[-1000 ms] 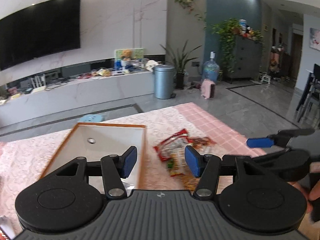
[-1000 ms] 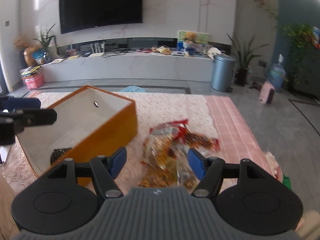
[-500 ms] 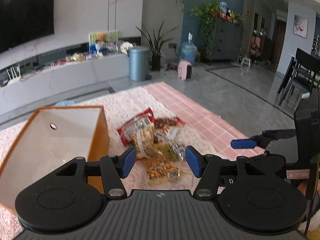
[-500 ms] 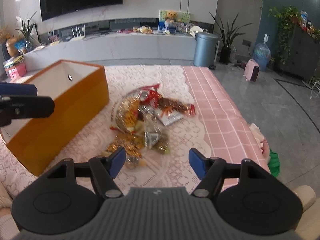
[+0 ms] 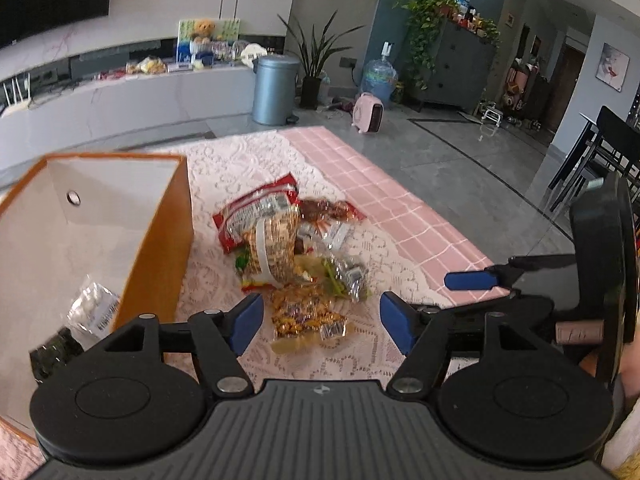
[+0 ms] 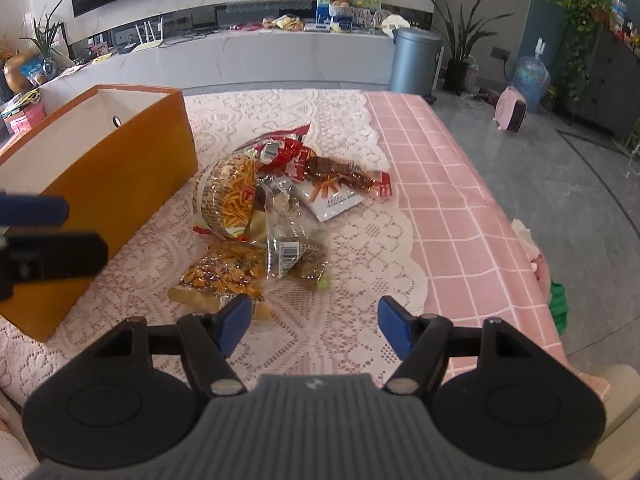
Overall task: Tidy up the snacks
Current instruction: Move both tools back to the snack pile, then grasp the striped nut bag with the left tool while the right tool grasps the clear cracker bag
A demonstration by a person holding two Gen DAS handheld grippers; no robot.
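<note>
A pile of snack packets (image 6: 276, 216) lies on the lace-covered bench (image 6: 352, 320) just beside an orange box (image 6: 116, 172), while the left hand-held gripper (image 5: 320, 320), jaws just widened, and the right hand-held gripper (image 6: 314, 322), spread wide, both hover empty above it.

Both hand-held grippers lower, nearer the snack pile (image 6: 276, 216) (left jaws wider, empty).
</note>
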